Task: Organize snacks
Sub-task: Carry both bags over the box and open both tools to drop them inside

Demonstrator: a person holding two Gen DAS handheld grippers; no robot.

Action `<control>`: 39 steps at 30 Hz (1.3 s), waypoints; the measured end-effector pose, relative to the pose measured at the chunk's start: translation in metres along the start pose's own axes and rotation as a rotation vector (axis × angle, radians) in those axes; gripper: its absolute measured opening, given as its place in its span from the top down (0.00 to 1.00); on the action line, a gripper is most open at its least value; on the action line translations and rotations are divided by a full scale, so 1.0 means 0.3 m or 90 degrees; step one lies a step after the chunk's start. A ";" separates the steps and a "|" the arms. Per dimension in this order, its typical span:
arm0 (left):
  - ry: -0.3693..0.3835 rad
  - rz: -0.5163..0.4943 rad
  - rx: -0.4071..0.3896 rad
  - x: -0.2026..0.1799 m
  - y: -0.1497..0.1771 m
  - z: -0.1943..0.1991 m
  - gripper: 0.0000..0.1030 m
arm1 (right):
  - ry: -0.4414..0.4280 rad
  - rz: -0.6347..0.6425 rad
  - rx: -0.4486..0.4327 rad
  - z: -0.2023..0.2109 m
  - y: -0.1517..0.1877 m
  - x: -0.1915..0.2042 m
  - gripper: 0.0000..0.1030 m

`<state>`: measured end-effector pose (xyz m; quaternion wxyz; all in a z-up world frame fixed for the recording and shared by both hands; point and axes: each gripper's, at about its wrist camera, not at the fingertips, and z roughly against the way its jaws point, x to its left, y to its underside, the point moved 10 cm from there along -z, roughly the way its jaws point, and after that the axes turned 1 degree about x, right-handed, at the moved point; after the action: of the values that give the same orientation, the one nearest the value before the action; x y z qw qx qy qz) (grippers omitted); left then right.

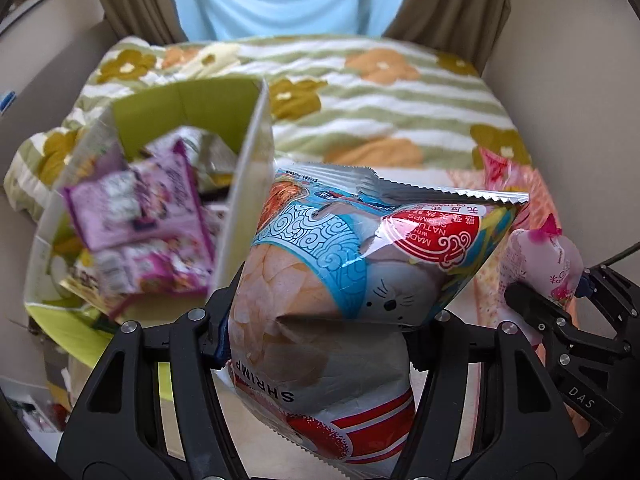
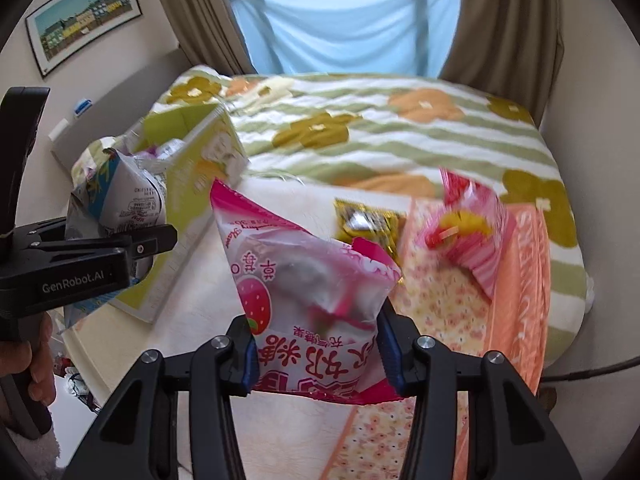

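I hold two hand-held grippers, one per hand. My left hand-held gripper (image 1: 320, 336) is clamped on one shrimp-chip bag (image 1: 352, 264), pads pressing its creased middle, the bag held clear above the bed. My right hand-held gripper (image 2: 318, 354) is clamped on one pink strawberry packet (image 2: 308, 280), gripped low on both sides, also off the surface.

Count: one green box (image 1: 252, 184), open at the top, standing on the bed to my left; at least three purple packets (image 1: 136, 208) inside it, blurred, so the exact number is uncertain. One flowered blanket (image 1: 380, 92) covers the far end of the bed.

The left wrist view alone shows the interior of the box and its purple contents. The right wrist view alone shows one yellow sachet (image 2: 368, 220) and one red-pink wrapper (image 2: 468, 224) near it, both lying beyond the strawberry packet, the wrapper on a peach patterned cloth (image 2: 440, 304). It also shows one framed picture (image 2: 84, 20) on the wall and my fingers (image 2: 38, 364) around the left handle.
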<state>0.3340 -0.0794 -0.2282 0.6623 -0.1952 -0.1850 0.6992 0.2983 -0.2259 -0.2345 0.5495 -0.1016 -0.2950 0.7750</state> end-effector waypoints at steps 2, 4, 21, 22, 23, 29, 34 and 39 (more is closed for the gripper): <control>0.012 0.008 -0.011 0.045 -0.027 0.055 0.42 | -0.008 0.015 -0.019 0.037 -0.045 0.052 0.57; 0.014 0.011 -0.031 0.091 -0.052 0.108 0.42 | -0.020 0.033 -0.036 0.073 -0.090 0.120 0.57; 0.006 -0.036 -0.082 0.624 -0.360 0.188 0.42 | -0.053 0.061 -0.102 0.051 -0.419 0.614 0.57; 0.006 -0.042 -0.081 0.646 -0.383 0.177 0.42 | -0.048 0.059 -0.103 0.035 -0.445 0.633 0.57; 0.009 -0.050 -0.076 0.672 -0.409 0.157 0.42 | -0.042 0.057 -0.104 0.016 -0.472 0.652 0.57; 0.038 -0.088 -0.042 0.765 -0.524 0.012 0.42 | -0.017 0.019 -0.095 -0.106 -0.574 0.702 0.57; 0.060 -0.119 -0.001 0.788 -0.576 -0.107 0.42 | 0.002 -0.024 -0.074 -0.191 -0.606 0.694 0.57; 0.067 -0.135 0.013 0.773 -0.599 -0.158 0.20 | 0.011 -0.044 -0.055 -0.233 -0.615 0.678 0.57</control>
<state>0.5012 0.1618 -0.1821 0.7433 -0.2039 -0.1623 0.6161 0.4017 0.0246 -0.1520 0.5735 -0.1216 -0.3271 0.7412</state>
